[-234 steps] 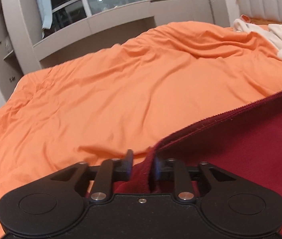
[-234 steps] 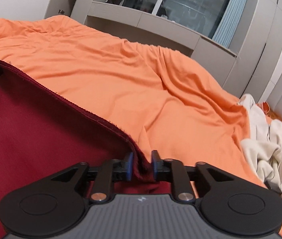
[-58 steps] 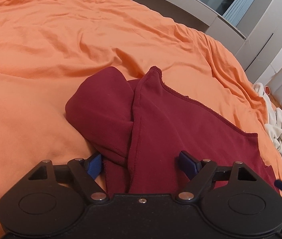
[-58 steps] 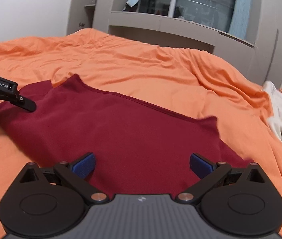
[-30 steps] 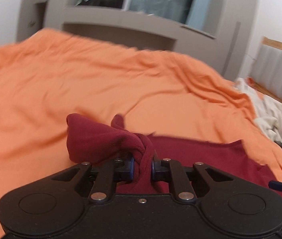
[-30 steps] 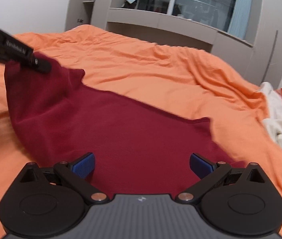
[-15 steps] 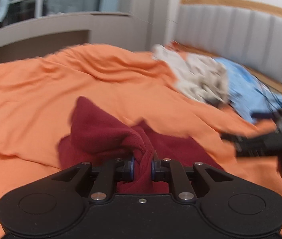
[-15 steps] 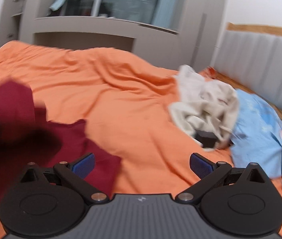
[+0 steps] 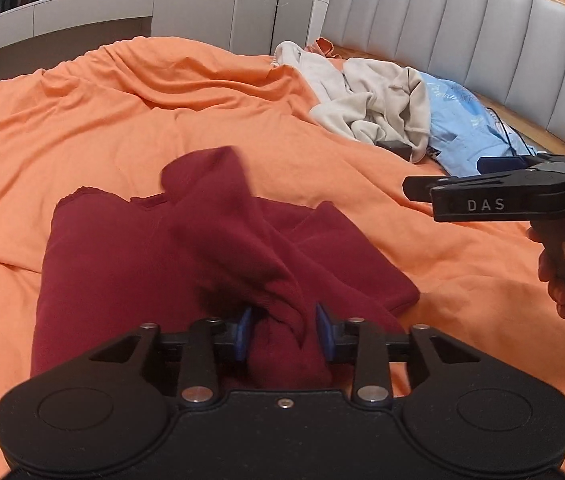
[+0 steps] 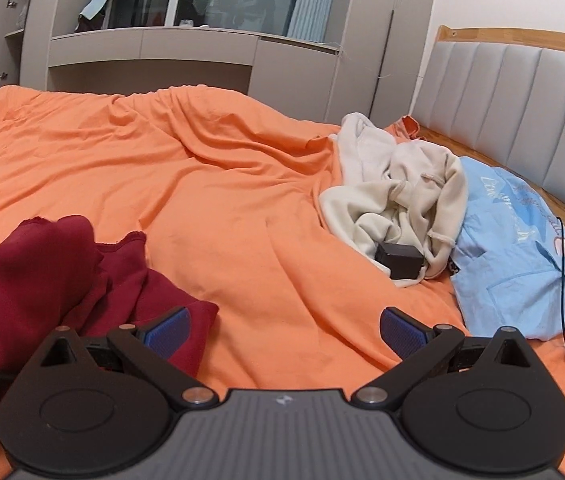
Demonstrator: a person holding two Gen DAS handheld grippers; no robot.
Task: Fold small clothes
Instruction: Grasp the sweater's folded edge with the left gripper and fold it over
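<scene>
Between my left claw's pads: twisted bunch of the maroon garment, jaws opening, cloth slack between them. Right claw spread, empty. Garment half-folded on orange duvet. Next, I'd judge: back off, flatten fold.

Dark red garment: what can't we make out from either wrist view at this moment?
- Dark red garment, left wrist view: near edge hidden behind the left gripper; whether its opening fingers touch the bunched cloth between them is unclear.
- Same garment, right wrist view: cut off by the left edge and the right gripper.
- Raised fold: motion-blurred.
- Black box: partly under the cream garment.
</scene>
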